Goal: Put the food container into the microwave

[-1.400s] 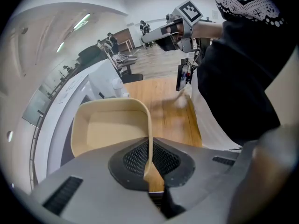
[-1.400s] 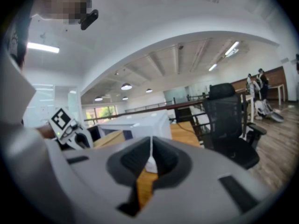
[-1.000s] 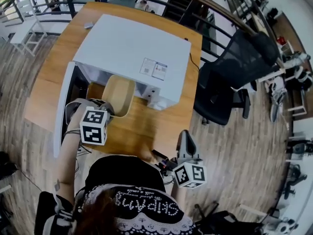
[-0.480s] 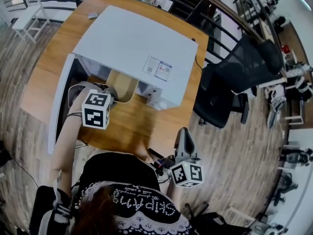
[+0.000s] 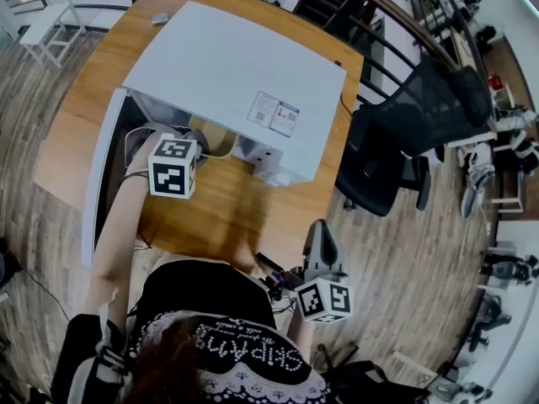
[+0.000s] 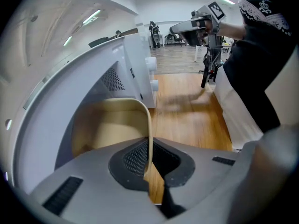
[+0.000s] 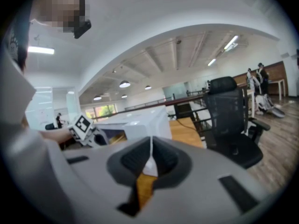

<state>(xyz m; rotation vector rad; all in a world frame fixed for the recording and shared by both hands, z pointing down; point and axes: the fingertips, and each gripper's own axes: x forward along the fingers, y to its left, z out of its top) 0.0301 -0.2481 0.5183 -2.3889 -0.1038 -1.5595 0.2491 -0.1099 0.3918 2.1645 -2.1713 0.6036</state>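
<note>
The left tool (image 6: pixel 149 160) is clamped narrow on the near wall of the food container (image 6: pixel 110 125). This thin-edge grip probably lets the pale tub go into the microwave (image 5: pixel 236 74) far side first. In the head view only a sliver shows at the cavity mouth, centre left. The open door (image 5: pixel 103 183) bounds the left side and the control panel (image 5: pixel 268 160) the right. The right tool (image 7: pixel 150 155), jaws together and holding nothing, hangs at lower right by the worktop (image 5: pixel 227 217) corner, clear of the path.
</note>
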